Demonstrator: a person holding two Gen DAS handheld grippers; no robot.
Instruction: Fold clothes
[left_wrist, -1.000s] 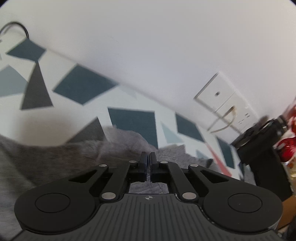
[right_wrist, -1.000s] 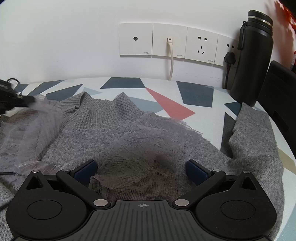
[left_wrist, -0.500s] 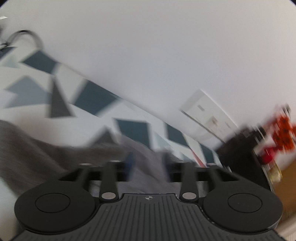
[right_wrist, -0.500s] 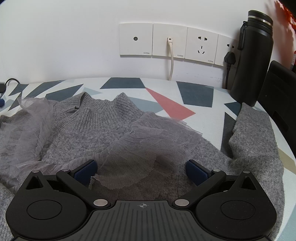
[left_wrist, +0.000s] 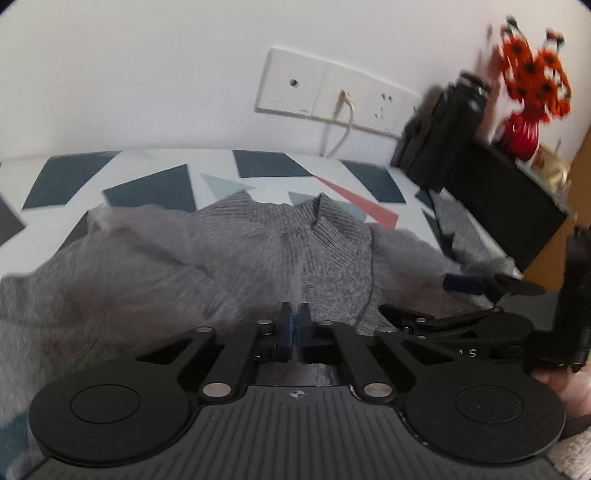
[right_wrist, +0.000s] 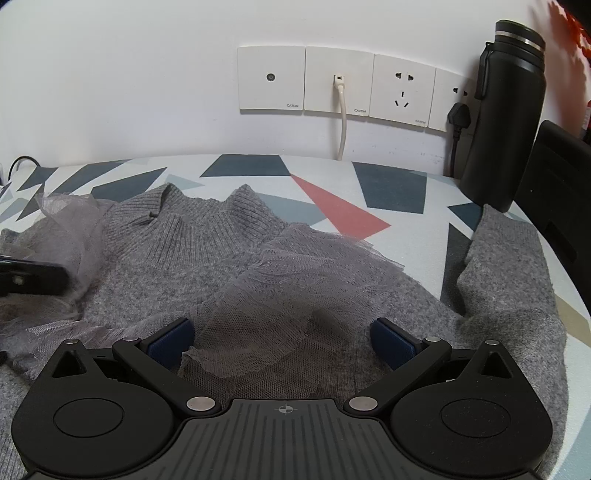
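A grey knit sweater (right_wrist: 207, 236) with a ribbed collar (left_wrist: 317, 236) lies spread on the patterned tabletop (right_wrist: 332, 210). Sheer grey tulle ruffles lie over its shoulders (right_wrist: 295, 280) (right_wrist: 70, 221). My right gripper (right_wrist: 280, 339) stands open low over the chest, its blue pads either side of the right ruffle. My left gripper (left_wrist: 294, 317) is shut, and a thin pale strip of tulle (left_wrist: 297, 280) runs up from its tips. In the right wrist view the left gripper (right_wrist: 33, 278) shows blurred at the left edge, over the left ruffle. One sleeve (right_wrist: 506, 258) is bent at the right.
A black bottle (right_wrist: 506, 110) and a black box (right_wrist: 554, 177) stand at the right rear. Wall sockets (right_wrist: 340, 81) carry a white cable and a black plug. A red vase of orange flowers (left_wrist: 524, 125) sits beyond. A hand (left_wrist: 565, 387) holds the right gripper (left_wrist: 436, 299).
The left gripper opened, let the left ruffle drop, swung round from the wall to face the sweater, and shut again near its middle. The right gripper has stayed still and open.
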